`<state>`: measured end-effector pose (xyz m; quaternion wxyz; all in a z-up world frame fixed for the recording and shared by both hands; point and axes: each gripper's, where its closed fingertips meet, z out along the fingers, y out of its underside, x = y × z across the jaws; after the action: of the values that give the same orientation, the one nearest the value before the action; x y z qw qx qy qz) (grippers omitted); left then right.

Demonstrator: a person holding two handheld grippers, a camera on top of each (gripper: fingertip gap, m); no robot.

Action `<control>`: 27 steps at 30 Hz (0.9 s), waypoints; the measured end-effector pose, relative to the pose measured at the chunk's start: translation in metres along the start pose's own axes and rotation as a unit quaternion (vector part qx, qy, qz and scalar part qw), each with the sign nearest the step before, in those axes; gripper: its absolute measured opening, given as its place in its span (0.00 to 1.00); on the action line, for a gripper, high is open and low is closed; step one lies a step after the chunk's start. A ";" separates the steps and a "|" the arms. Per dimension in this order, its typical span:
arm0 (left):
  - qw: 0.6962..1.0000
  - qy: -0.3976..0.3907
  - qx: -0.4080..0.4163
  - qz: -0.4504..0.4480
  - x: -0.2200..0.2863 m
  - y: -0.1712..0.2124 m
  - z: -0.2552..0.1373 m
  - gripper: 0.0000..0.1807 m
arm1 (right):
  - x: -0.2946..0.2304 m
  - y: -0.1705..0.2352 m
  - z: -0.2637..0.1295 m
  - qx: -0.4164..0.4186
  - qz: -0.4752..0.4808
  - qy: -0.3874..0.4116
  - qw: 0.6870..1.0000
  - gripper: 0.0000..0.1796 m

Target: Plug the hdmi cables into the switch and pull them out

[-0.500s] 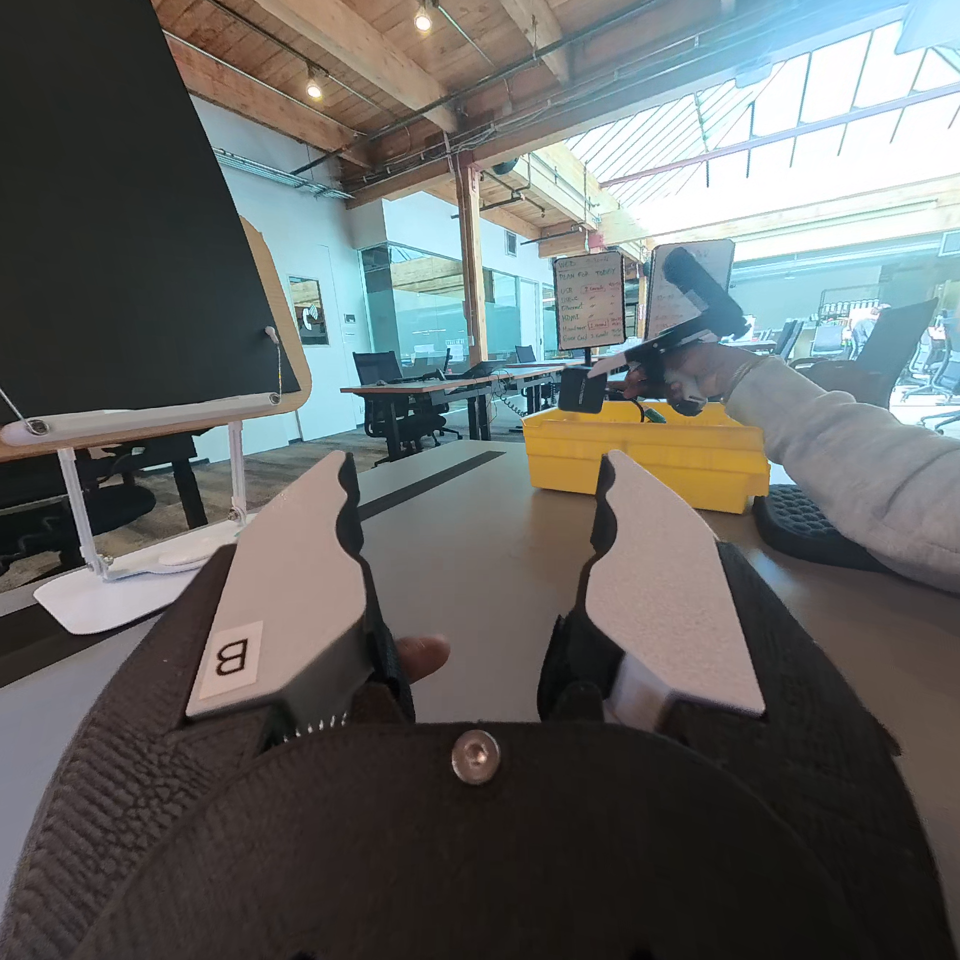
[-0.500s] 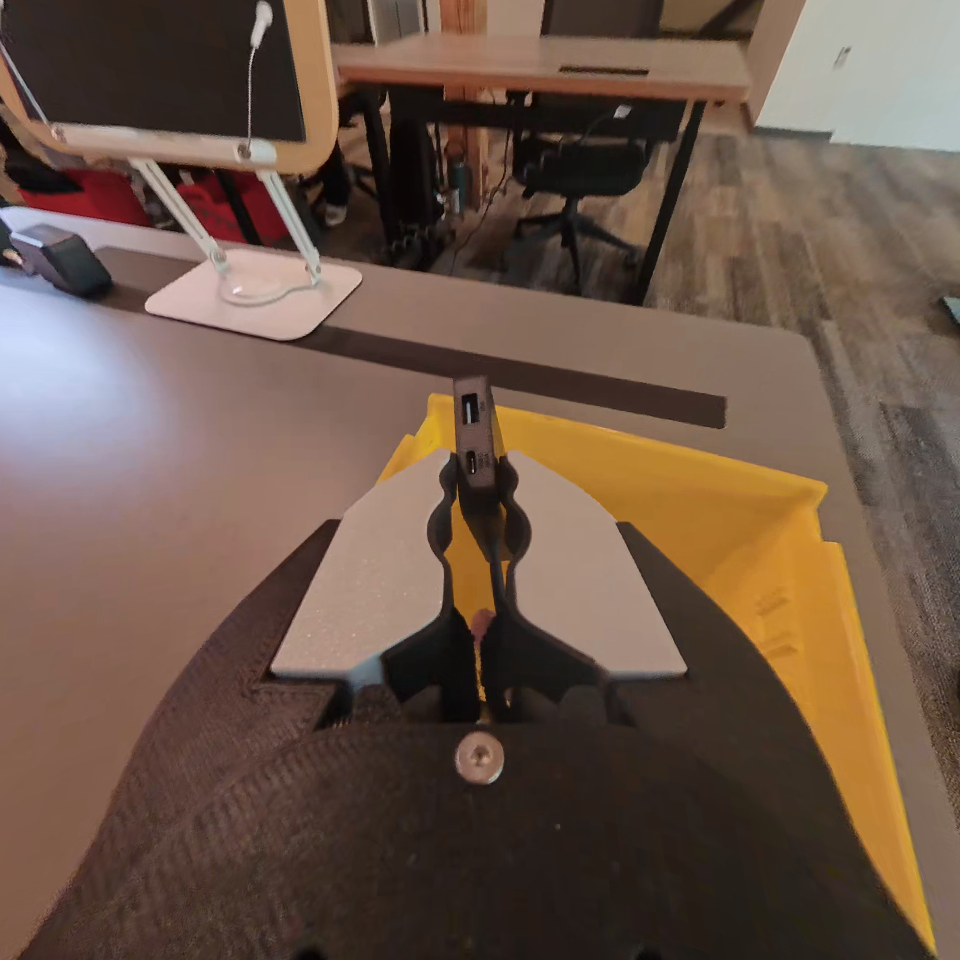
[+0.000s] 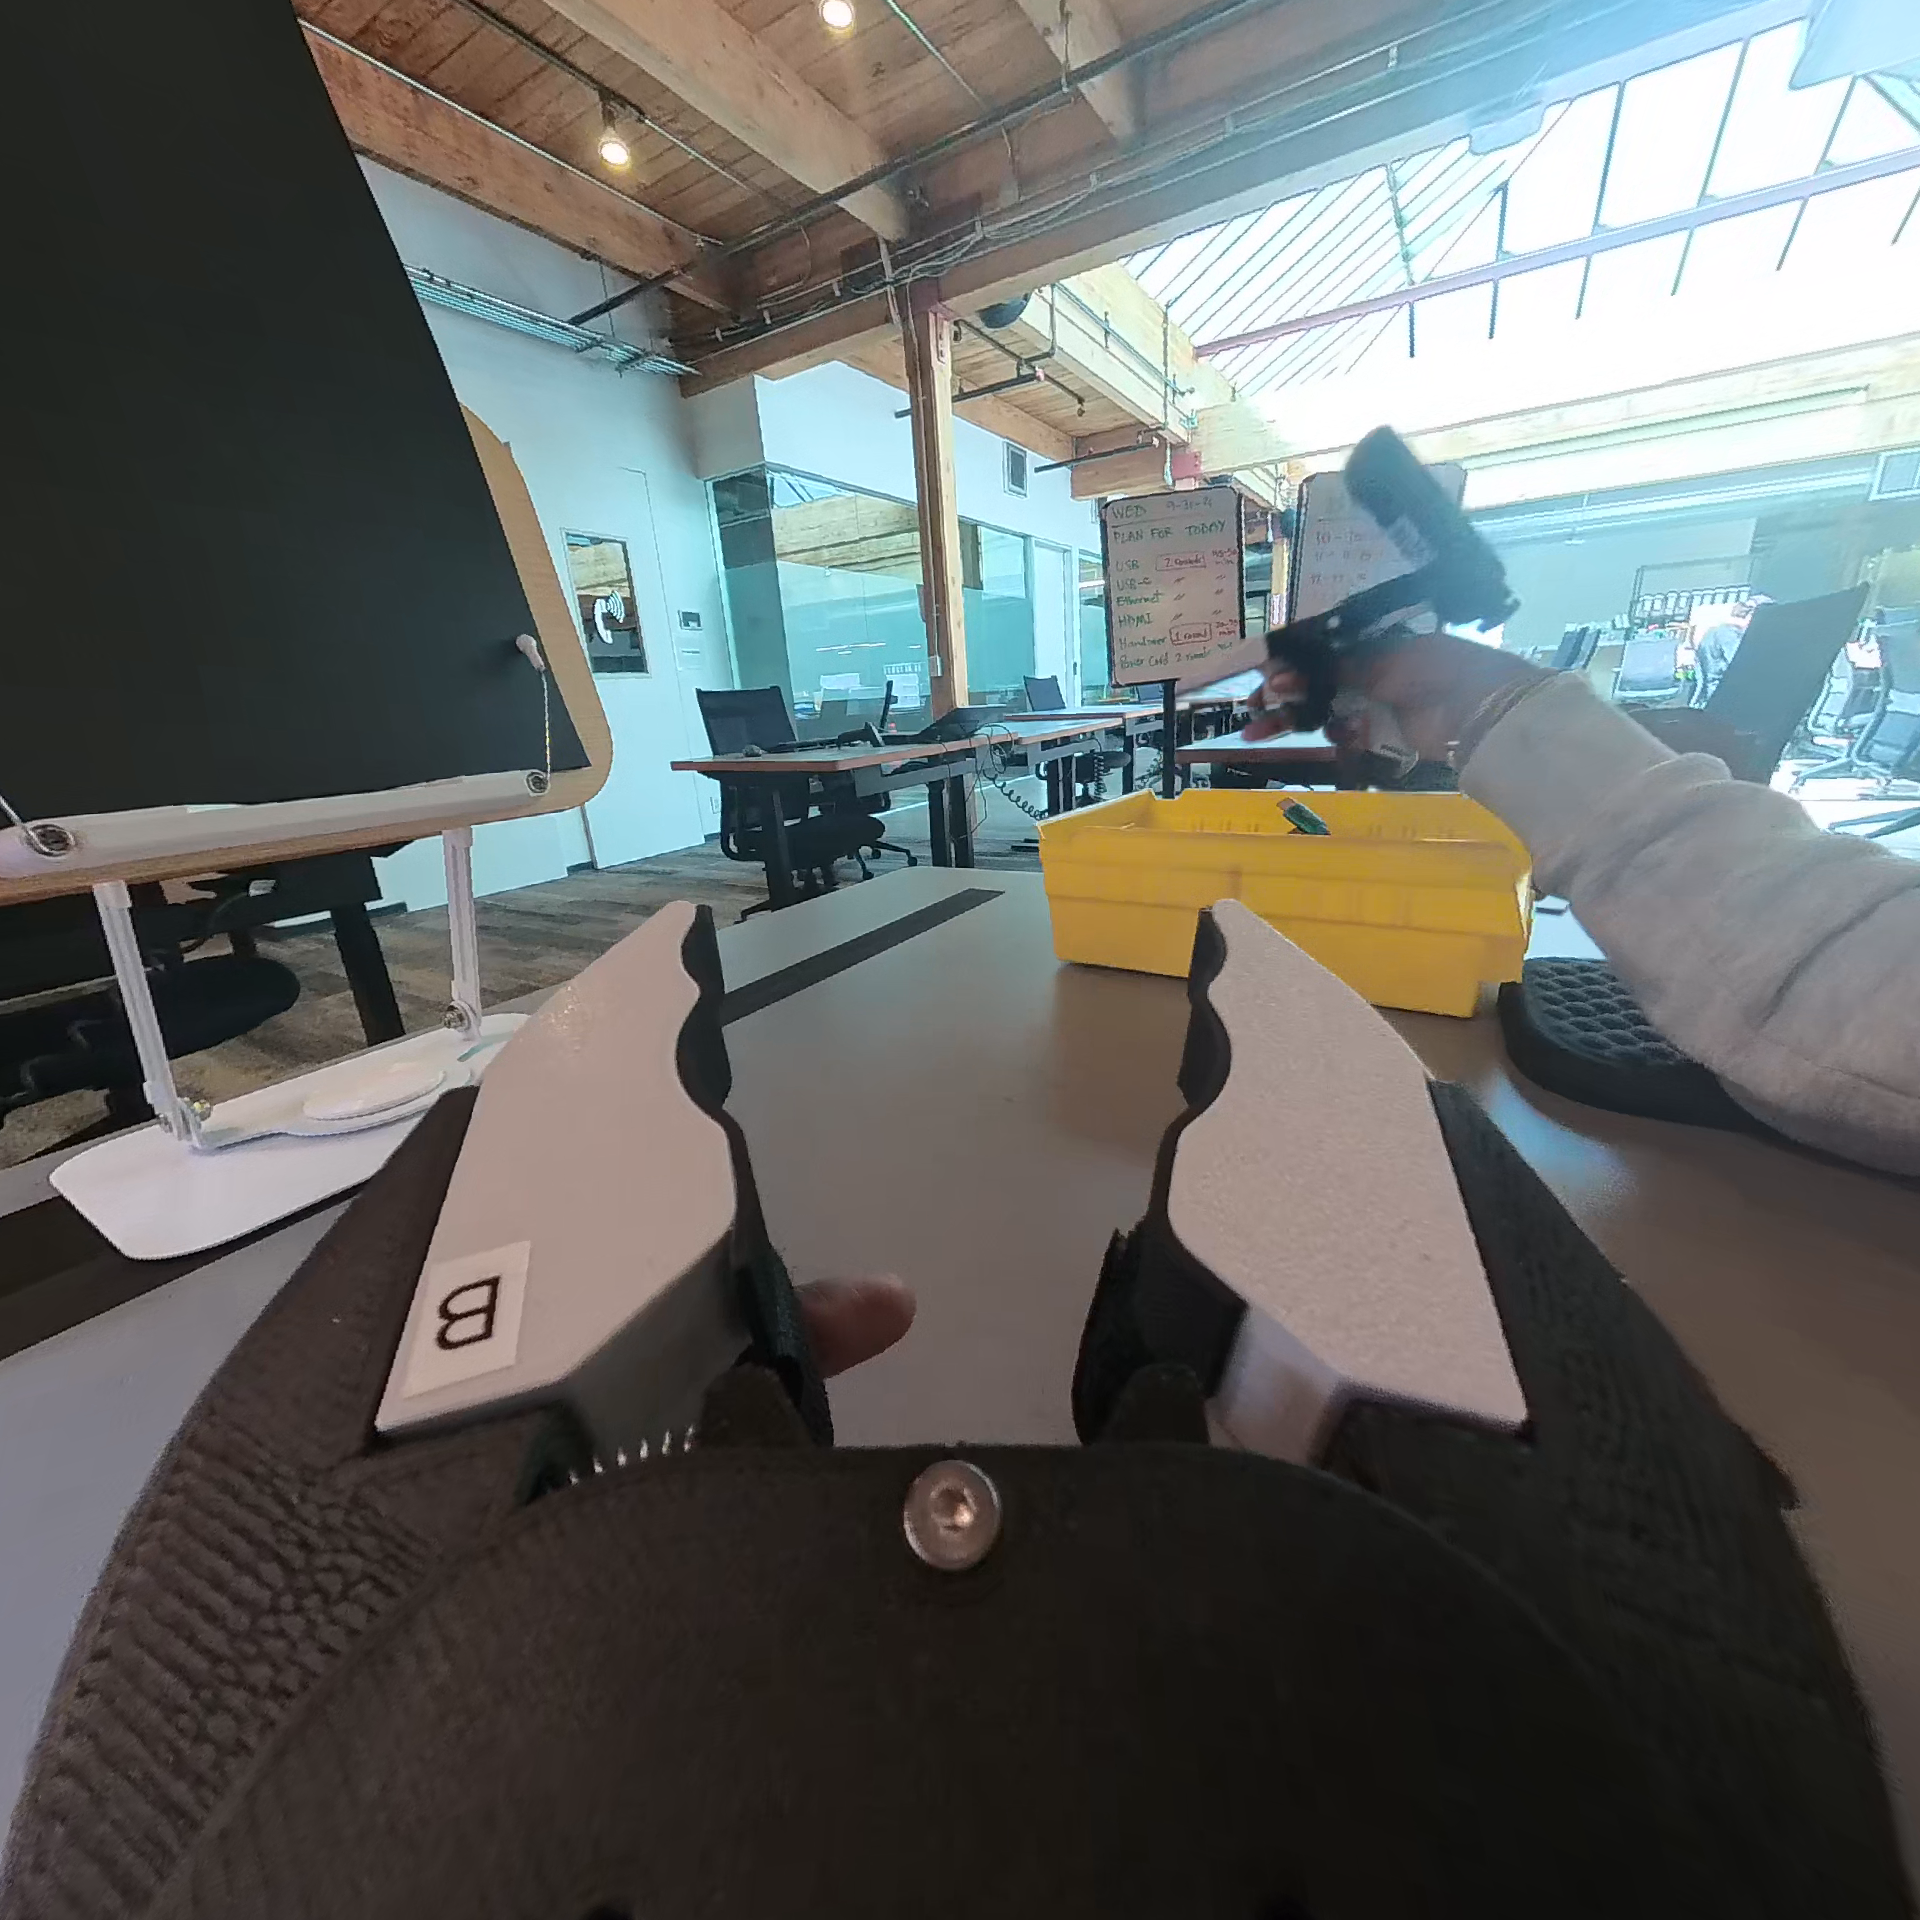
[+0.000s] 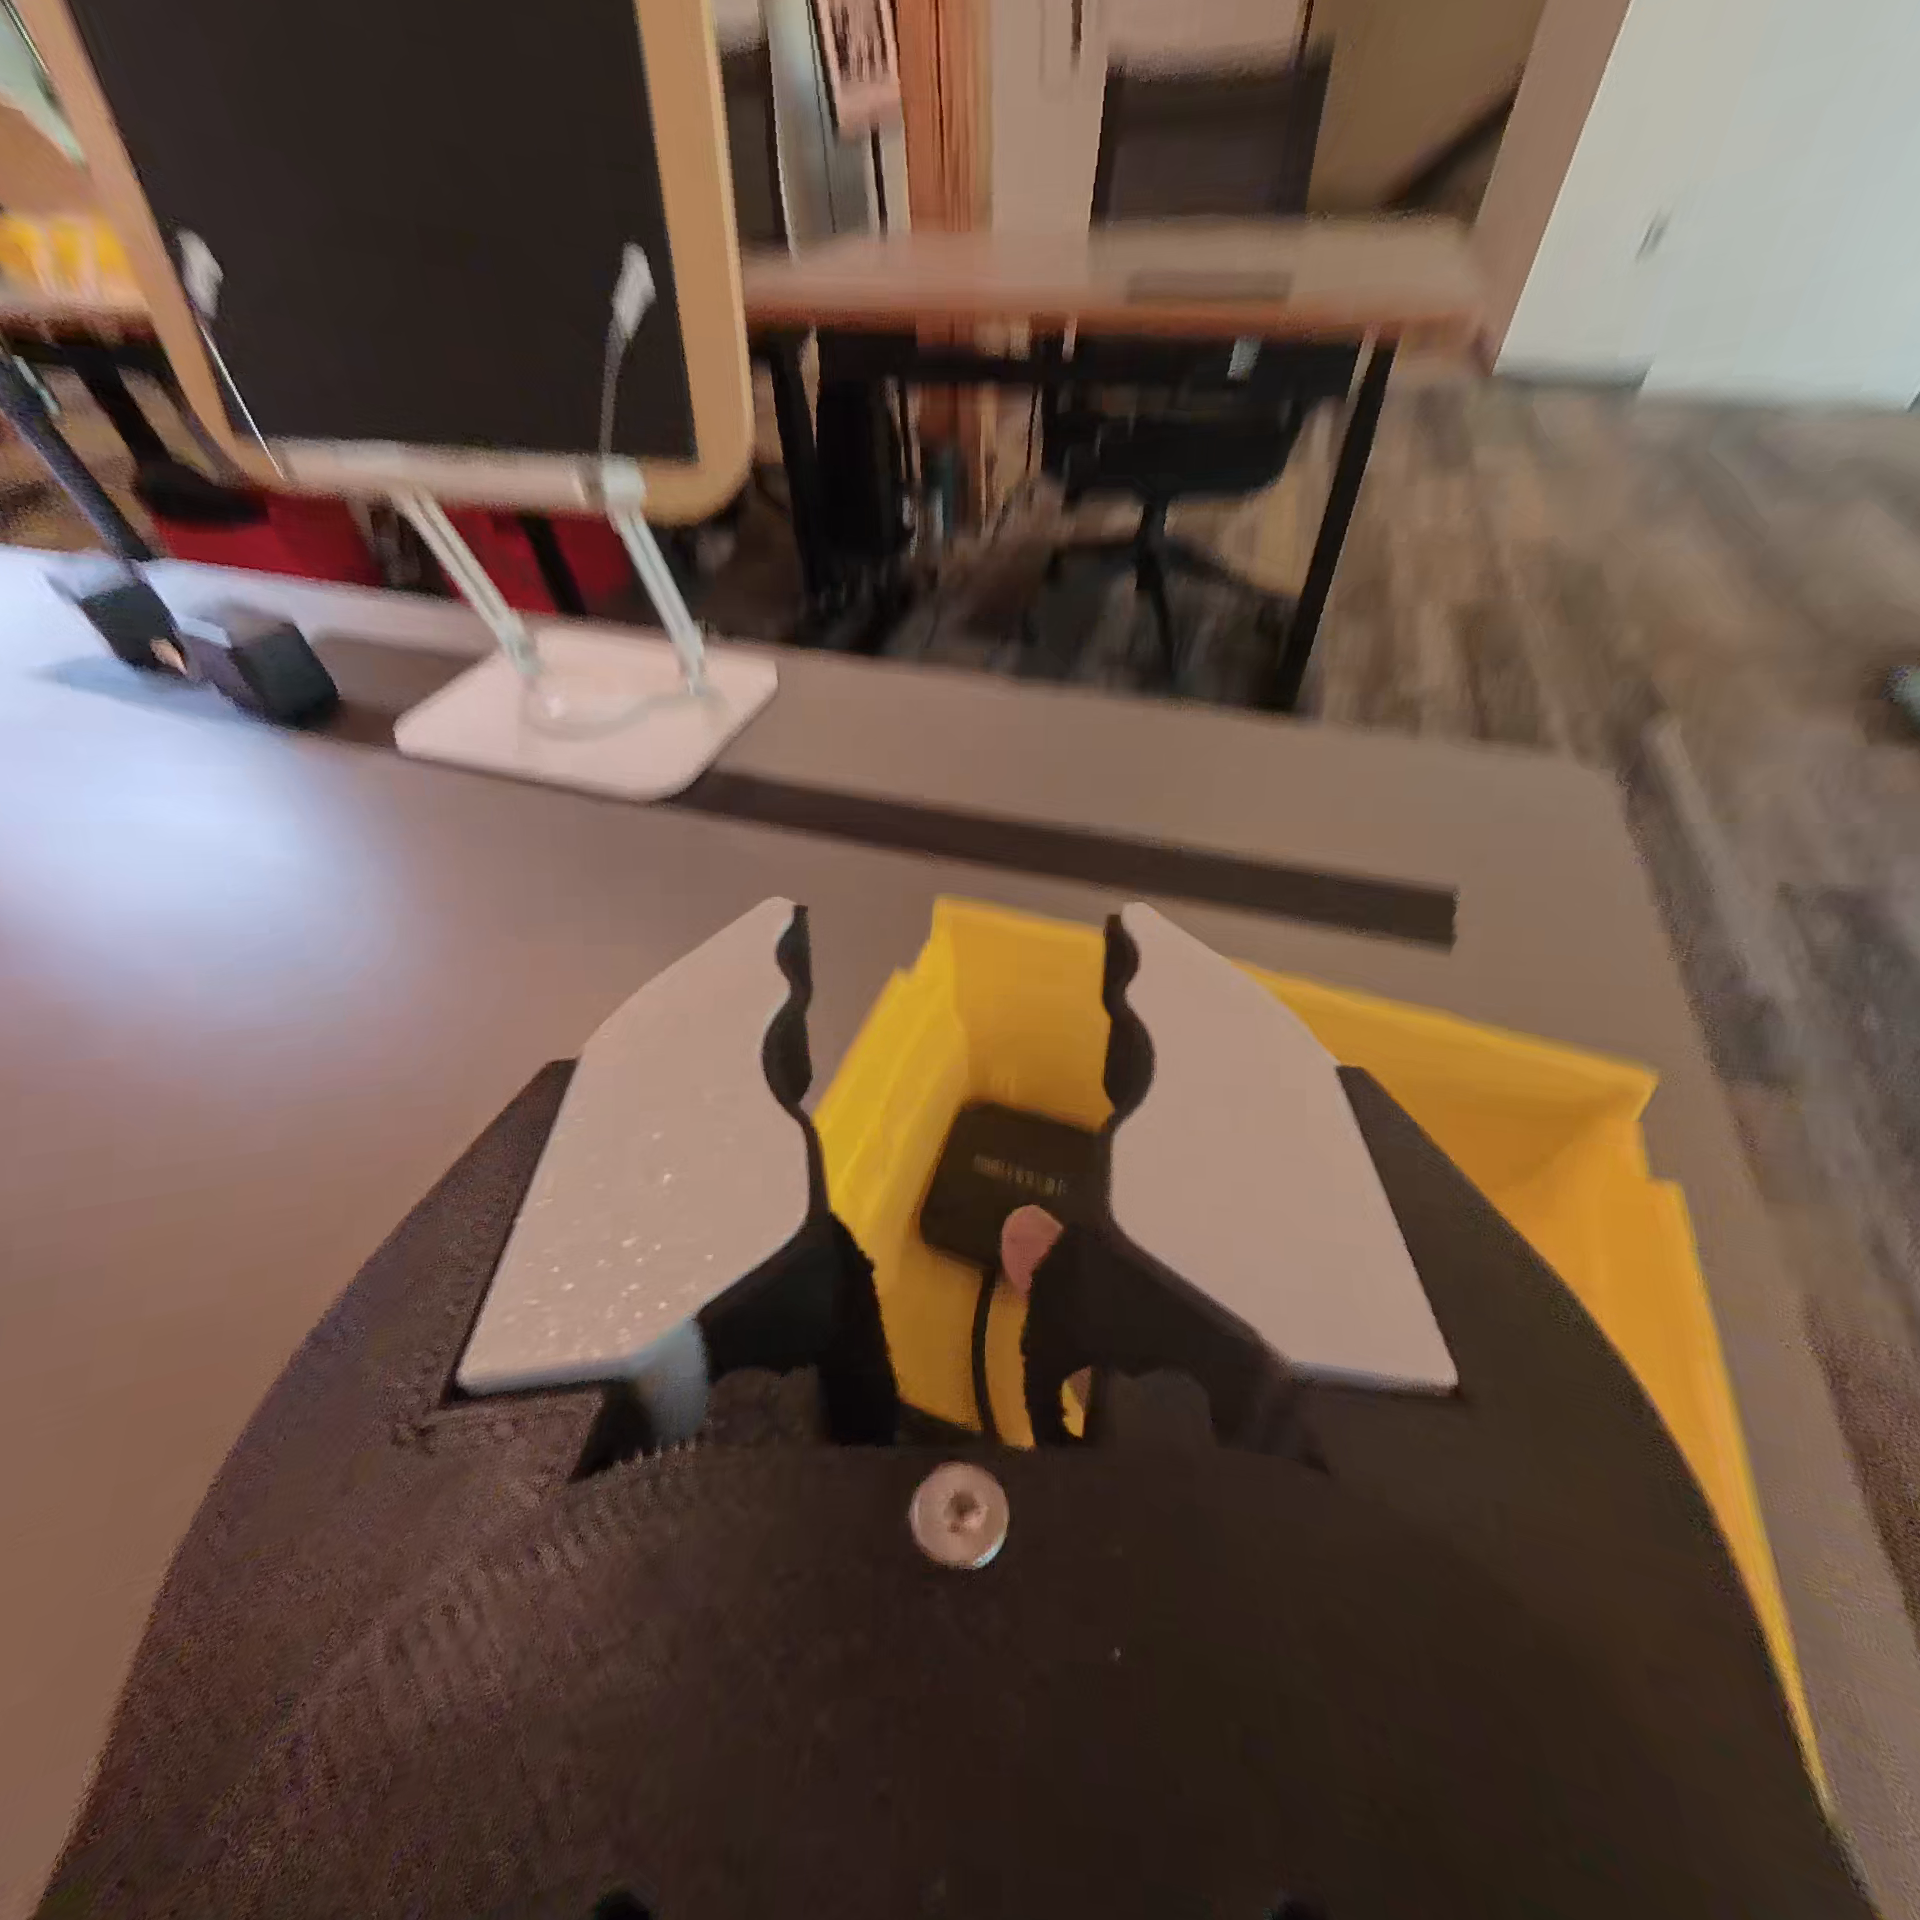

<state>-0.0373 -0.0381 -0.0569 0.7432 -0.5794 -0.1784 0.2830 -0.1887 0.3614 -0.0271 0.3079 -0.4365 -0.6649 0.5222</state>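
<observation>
My right tool [image 4: 956, 940] hangs over yellow bin [image 4: 1507, 1122], fingers apart, gripping nothing. Black switch [image 4: 1003, 1174] lies flat inside bin with its cord, so it looks put away. My left tool [image 3: 951, 951] waits low over table [image 3: 935, 1091], fingers wide, empty.

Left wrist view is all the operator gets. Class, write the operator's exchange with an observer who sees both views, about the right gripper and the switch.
Operator: Is the right gripper holding anything?
Observer: No, it is open and empty.
Operator: Where is the switch?
Observer: It lies flat inside the yellow bin, seen between the gripper's fingers.
Operator: Any cable on it?
Observer: One black cable runs from its near edge.
</observation>
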 end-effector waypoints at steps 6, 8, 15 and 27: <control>1.000 -0.011 -0.005 0.000 -0.003 0.001 -0.001 0.44 | -0.032 -0.098 -0.073 0.306 -0.066 -0.012 0.949 0.57; 1.000 -0.016 -0.010 0.000 -0.005 0.003 -0.001 0.43 | -0.048 -0.119 -0.102 0.373 -0.065 -0.045 0.925 0.69; 0.999 -0.005 -0.039 0.002 -0.001 0.006 -0.001 0.44 | -0.052 -0.141 -0.157 0.443 -0.066 -0.019 0.894 0.79; 0.968 -0.234 0.060 -0.065 -0.080 -0.139 -0.151 0.55 | -0.010 -0.151 -0.258 0.626 0.139 -0.025 0.767 0.57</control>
<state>0.0202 -0.2262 0.0414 0.7312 -0.4383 -0.3675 0.3717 -0.0003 0.4512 0.1868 0.4199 -0.2210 -0.1296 0.8707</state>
